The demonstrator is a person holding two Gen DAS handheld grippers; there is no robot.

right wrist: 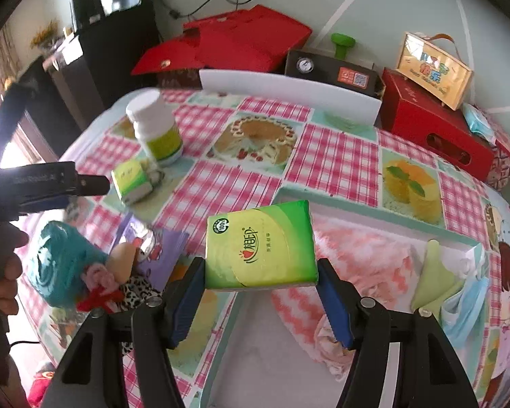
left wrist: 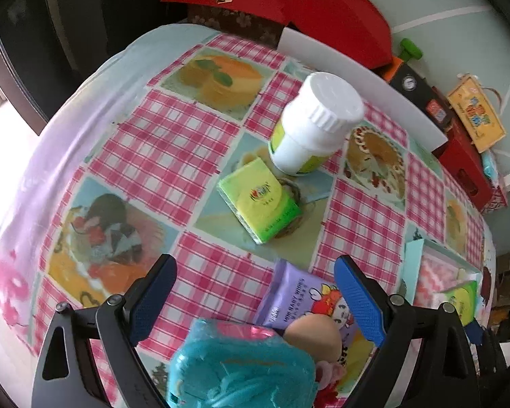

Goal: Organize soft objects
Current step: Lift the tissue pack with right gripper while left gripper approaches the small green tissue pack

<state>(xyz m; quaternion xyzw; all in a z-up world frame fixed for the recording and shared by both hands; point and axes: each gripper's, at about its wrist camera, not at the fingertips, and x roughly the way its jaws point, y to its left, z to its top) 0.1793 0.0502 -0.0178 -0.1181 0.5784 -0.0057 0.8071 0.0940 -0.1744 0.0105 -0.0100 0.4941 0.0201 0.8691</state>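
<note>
Green tissue pack (right wrist: pixel 260 246) clamped, right claw (right wrist: pixel 260 301).

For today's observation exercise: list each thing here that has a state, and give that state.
Right tool: shut on a green tissue pack, held above the box.
Left tool: open, nothing gripped.
White bottle: capped, upright.
Second tissue pack: lying on the tablecloth.
</note>
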